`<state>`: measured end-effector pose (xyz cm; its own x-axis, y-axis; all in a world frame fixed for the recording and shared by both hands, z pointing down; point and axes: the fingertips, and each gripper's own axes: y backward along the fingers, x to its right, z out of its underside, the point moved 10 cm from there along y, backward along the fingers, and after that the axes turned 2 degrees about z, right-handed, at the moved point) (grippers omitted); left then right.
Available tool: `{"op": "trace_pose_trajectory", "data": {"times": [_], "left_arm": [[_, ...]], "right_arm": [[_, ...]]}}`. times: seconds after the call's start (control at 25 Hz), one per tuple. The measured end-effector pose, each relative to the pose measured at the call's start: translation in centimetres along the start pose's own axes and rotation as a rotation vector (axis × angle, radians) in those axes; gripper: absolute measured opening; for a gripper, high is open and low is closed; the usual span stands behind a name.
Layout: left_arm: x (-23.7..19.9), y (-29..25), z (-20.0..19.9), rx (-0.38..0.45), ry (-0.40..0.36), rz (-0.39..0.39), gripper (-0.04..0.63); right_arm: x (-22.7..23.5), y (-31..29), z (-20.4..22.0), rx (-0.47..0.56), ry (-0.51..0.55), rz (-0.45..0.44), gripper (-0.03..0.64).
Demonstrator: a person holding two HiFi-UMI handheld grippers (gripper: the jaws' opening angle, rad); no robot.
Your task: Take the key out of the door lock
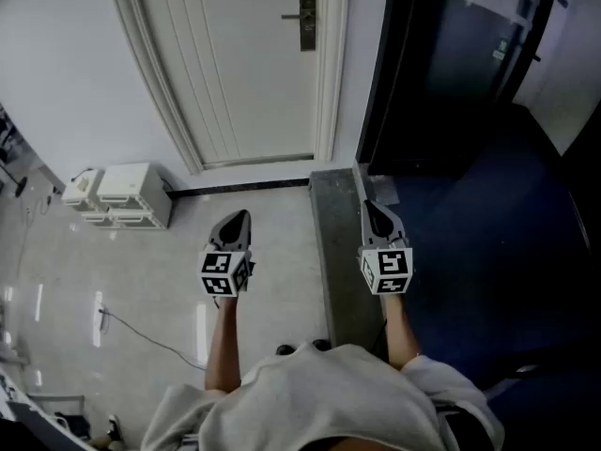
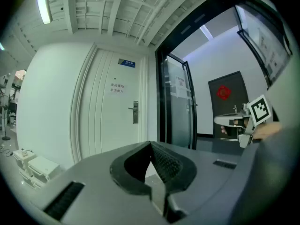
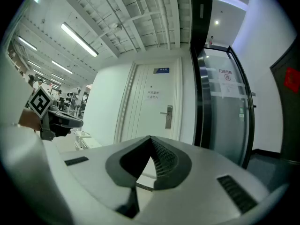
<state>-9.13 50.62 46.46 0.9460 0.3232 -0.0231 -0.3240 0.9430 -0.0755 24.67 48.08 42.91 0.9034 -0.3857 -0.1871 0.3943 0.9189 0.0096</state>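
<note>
Fingers (image 1: 235, 225) – lock (image 1: 307, 19) well ahead

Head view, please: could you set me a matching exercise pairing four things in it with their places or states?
1 door lock
2 white boxes
3 glass door
4 left gripper

a on the floor, at left
b shut, nothing between its jaws
c on the white door, far ahead
d dark, at right

Pairs: 1c, 2a, 3d, 4b.

white boxes (image 1: 117, 194): on floor (image 1: 282, 238) | cable (image 1: 141, 332) (thin): on floor, apart
</note>
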Motion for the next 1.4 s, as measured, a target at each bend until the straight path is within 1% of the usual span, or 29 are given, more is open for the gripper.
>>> {"op": "trace_pose_trajectory", "data": {"times": [0.52,0.76,1.0,1.16,1.4], "left_arm": [[1.3,-0.2,0.3,-0.001,0.002,-0.013,0.017],[2.2,-1.3,0.5,-0.019,0.004,-0.019,0.017],[3.5,-3.4,0.5,-0.019,0.015,-0.030,0.017],[4.3,-4.3,0.8,-0.022,0.030,-0.028,0.017],[5.1,-6.2,1.0,-0.034,0.026,-0.015,0.017]], "right_arm": [[1.1,0.1,0.8,0.006,-0.007,-0.012,0.023],[2.2,-0.6,0.9,0.008,0.002,-0.027,0.023],[4.6,-1.6,1.2,0.010,0.003,-0.042,0.023],[5.5,-1.8,1.6,0.006,0.008,-0.051,0.023],[6.5,-2.7,2.9,-0.020,0.009,-0.064,0.023]]}}
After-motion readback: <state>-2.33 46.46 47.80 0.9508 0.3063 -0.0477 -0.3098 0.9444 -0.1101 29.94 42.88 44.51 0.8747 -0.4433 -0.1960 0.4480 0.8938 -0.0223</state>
